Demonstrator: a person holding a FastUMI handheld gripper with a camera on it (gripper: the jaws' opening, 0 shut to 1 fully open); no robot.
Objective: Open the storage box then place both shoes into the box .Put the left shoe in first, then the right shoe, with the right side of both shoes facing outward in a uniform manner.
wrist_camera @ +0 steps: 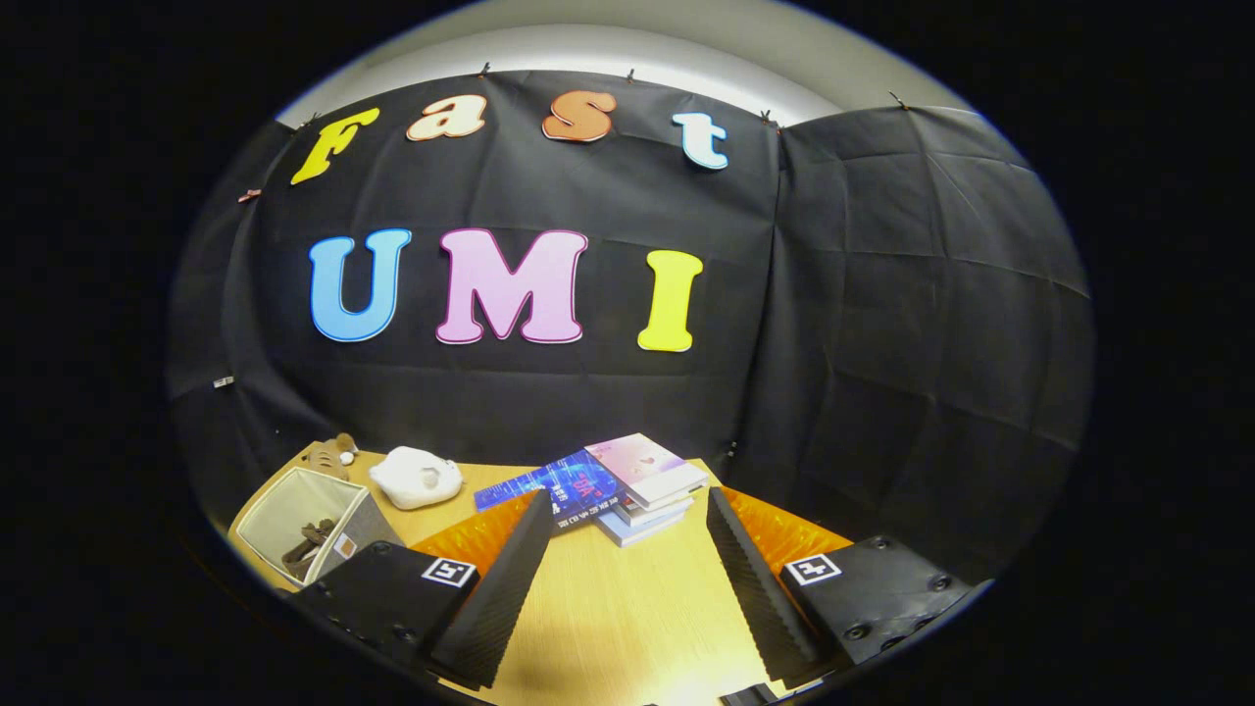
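Note:
My gripper is held above the wooden table with its two ribbed black fingers spread wide apart and nothing between them. To the left of the left finger stands a light fabric storage box with its top open; something dark lies inside it. I cannot make out shoes on the table from here.
Just beyond the fingertips lies a stack of books with a blue booklet beside it. A white plush toy and a small brown plush sit at the back left near the black cloth wall.

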